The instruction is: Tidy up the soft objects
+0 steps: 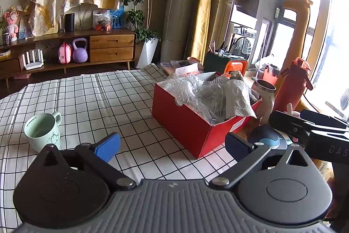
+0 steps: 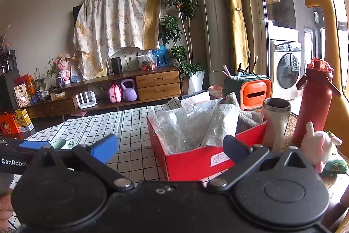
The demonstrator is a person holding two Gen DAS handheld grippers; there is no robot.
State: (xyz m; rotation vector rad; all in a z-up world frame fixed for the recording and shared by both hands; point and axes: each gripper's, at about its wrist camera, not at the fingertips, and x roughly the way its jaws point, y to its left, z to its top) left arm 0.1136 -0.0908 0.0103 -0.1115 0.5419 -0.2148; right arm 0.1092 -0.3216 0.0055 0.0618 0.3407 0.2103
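Observation:
A red cardboard box (image 1: 185, 123) stands on the checked cloth, stuffed with bubble wrap (image 1: 187, 88), a white paper towel (image 1: 237, 99) and grey cloth. My left gripper (image 1: 173, 145) hangs open just before the box's near corner, with nothing between its blue pads. My right gripper (image 2: 171, 147) is open too and faces the same box (image 2: 189, 164) from the front, empty. A pink plush bunny (image 2: 320, 145) lies to the right of the box next to a small green soft toy (image 2: 336, 166). A dark pouch with a blue whale (image 1: 269, 139) lies by the box's right corner.
A mint mug (image 1: 42, 131) stands on the cloth at the left. Right of the box stand a steel tumbler (image 2: 276, 119) and a red bottle (image 2: 314, 102), with an orange-fronted organizer (image 2: 254, 91) and a tall giraffe toy (image 2: 327, 21) behind. A wooden sideboard (image 2: 157, 84) lines the far wall.

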